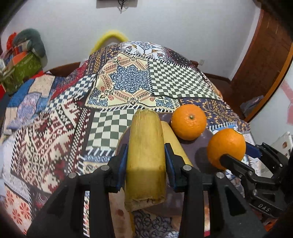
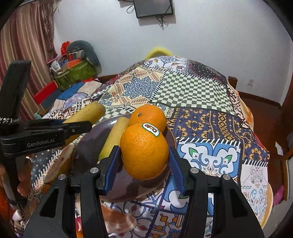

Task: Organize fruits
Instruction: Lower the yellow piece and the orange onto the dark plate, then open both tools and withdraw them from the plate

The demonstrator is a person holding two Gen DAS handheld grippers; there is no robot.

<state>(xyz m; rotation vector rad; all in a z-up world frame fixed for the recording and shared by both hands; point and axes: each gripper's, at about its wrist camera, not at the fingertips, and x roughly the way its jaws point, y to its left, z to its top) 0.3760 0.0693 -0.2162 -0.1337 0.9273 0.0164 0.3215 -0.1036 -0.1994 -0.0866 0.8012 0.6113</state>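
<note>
left gripper (image 1: 146, 157) clamped on a banana piece (image 1: 145, 161), blue pads pressed against both its sides; the piece has cut ends, far end pointing away from the camera. it hangs over the near-left rim of a dark purple plate (image 1: 192, 150). seen from the right wrist view, the same banana piece (image 2: 86, 113) sticks out past the black left gripper arm at the left of the plate (image 2: 87, 144).

right gripper (image 2: 144, 157) holds an orange with a sticker (image 2: 144, 152), blue pads tight on its two sides, sticker on top. from the left wrist view that orange (image 1: 226, 148) sits at the right edge of the plate with one black finger across its front; whether it rests on the plate or is just above it, cannot tell.

on the plate: a second banana piece (image 1: 174, 141), lying just beside the held one, and a second orange (image 1: 189, 121) at the far rim, stem up. in the right wrist view the second orange (image 2: 148, 114) is right behind the held one, with the second banana piece (image 2: 114, 135) touching or nearly touching both on their left.

plate lies on a patchwork bedspread (image 1: 128, 80), checks and floral panels, covering a bed. a green bag (image 2: 75, 75) full of odds and ends stands at the far left by the wall. striped curtain (image 2: 27, 40) beyond it. wall-mounted screen (image 2: 153, 7) high on the white wall.
</note>
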